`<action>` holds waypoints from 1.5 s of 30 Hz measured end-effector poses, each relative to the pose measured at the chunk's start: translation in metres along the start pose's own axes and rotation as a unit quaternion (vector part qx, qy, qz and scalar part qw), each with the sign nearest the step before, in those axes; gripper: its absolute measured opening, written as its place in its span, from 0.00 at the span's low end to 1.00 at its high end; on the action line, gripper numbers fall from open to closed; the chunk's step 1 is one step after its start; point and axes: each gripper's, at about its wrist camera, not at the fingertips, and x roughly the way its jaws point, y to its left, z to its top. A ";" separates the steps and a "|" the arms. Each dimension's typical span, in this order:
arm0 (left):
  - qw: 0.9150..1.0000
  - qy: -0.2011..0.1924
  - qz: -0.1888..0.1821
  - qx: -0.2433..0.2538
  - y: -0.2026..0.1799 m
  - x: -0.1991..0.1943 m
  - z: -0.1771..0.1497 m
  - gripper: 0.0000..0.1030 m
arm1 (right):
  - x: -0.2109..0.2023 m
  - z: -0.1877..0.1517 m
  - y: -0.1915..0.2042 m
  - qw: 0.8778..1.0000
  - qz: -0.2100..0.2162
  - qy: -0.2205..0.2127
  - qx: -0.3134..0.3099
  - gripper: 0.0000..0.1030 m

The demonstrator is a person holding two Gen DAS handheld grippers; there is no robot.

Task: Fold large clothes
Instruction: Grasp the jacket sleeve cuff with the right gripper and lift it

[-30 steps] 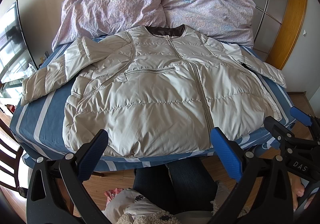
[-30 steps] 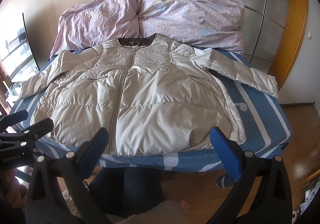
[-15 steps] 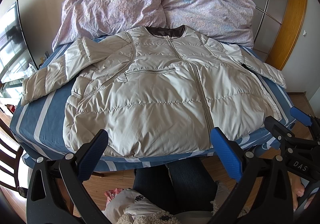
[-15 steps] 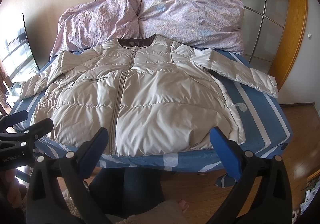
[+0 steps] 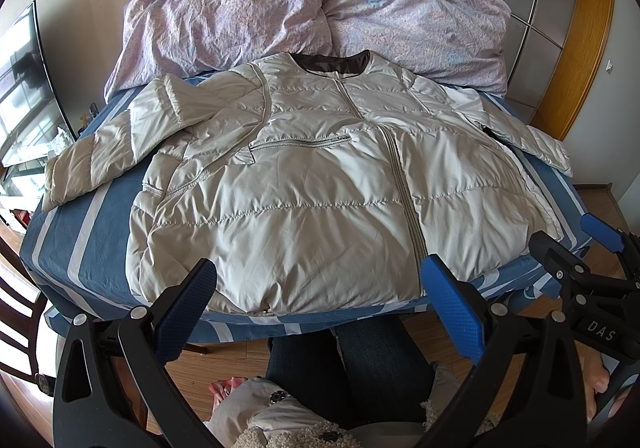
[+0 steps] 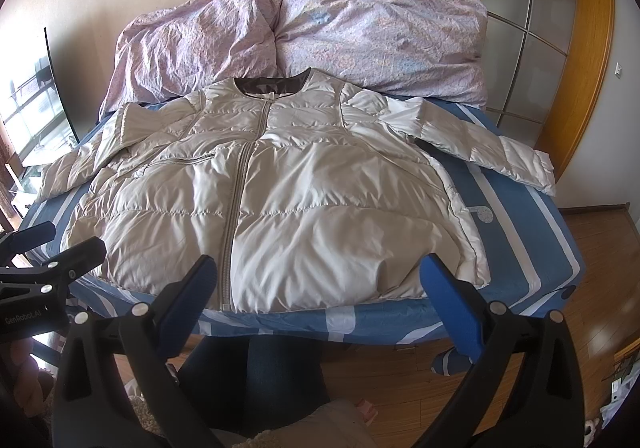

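A pale beige quilted jacket (image 5: pixel 312 184) lies front up and zipped on the bed, collar toward the pillows, both sleeves spread out to the sides. The same jacket (image 6: pixel 280 200) fills the middle of the right wrist view. My left gripper (image 5: pixel 318 288) hovers open just short of the jacket's hem, nothing between its blue pads. My right gripper (image 6: pixel 318 288) is also open and held off the bed's near edge, over the hem to the right of the zip. Each gripper shows at the edge of the other's view: right gripper (image 5: pixel 576 244), left gripper (image 6: pixel 56 240).
The bed (image 5: pixel 92 216) has a blue sheet with white stripes. A crumpled lilac duvet (image 5: pixel 312 12) is piled at the headboard. A person's legs in dark jeans (image 5: pixel 344 360) stand at the bed's foot on wooden floor. A wooden-framed wardrobe door (image 6: pixel 552 28) lies right, a chair (image 5: pixel 16 300) left.
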 end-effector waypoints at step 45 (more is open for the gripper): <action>0.995 0.039 -0.065 -0.063 0.084 0.098 0.096 0.99 | 0.214 0.039 -0.383 0.781 -0.019 0.022 0.624 0.60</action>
